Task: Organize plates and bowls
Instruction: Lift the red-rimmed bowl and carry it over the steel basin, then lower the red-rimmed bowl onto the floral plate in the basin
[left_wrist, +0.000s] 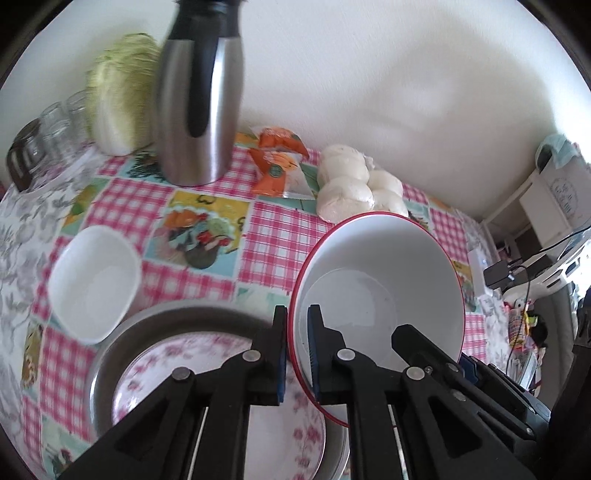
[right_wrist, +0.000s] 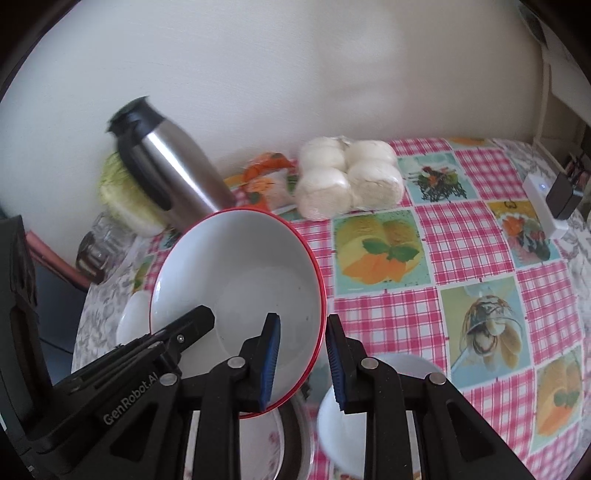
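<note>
My left gripper (left_wrist: 297, 347) and right gripper (right_wrist: 303, 363) each clamp one red-rimmed bowl's (left_wrist: 380, 280) rim; one square white bowl (left_wrist: 94, 282), one floral plate (left_wrist: 184, 376) below.

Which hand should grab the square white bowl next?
Probably left. The square white bowl sits just left of the left claw; the red-rimmed bowl lies between it and the right claw.

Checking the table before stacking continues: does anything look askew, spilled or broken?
Only the red-rimmed bowl looks odd: it hangs steeply tilted above the floral plate, pinched at opposite rims by the left tongs and right tongs. No spills or breakage visible.
</note>
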